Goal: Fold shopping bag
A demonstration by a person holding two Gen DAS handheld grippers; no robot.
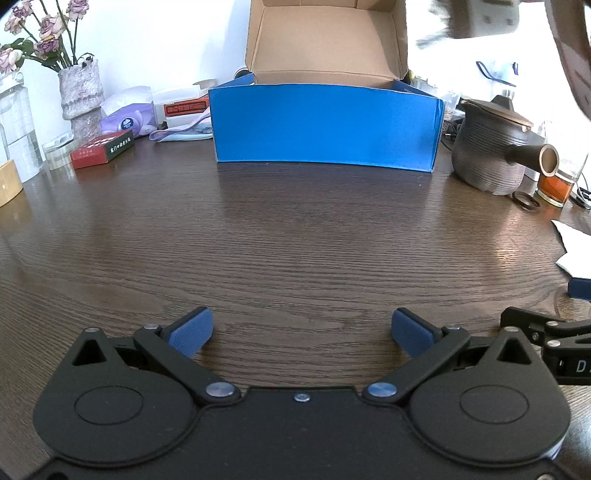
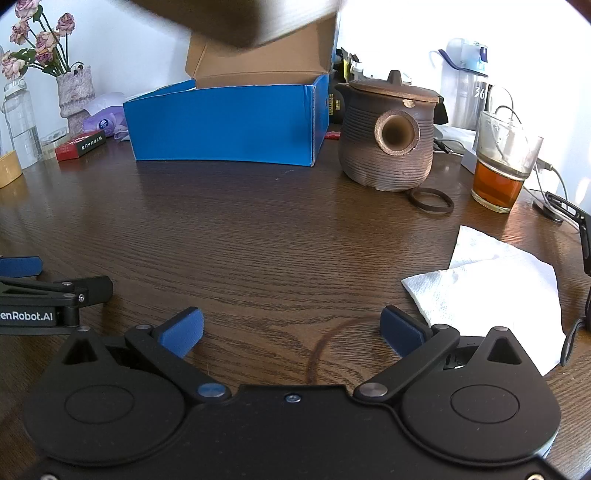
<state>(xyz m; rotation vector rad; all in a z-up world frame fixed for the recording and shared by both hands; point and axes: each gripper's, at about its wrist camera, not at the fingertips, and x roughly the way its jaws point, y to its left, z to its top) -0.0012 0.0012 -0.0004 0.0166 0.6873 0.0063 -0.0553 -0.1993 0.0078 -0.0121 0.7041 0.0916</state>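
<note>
Left gripper: hovers low over the near edge of the dark wooden table; blue pads spread wide apart, clamped on nothing; bare wood between them.
Right gripper: lies just beside the left one, at the same near edge; pads likewise wide apart and holding nothing; a faint ring stain on the wood between them.
Blue cardboard box: stands at the far edge, near the middle, lid flap raised, brown inside showing.
Ribbed brown teapot: just right of the box, hollow side handle pointing at the right wrist camera; a glass of amber tea further right, apart from it.
White paper napkin: lies flat toward the near right corner, beside the right gripper's right finger.
Vase of dried flowers and a small red packet: toward the far left corner.
Shopping bag: cannot tell where; only a blurred brown shape crossing the top of both views, above the box, too smeared to identify.
</note>
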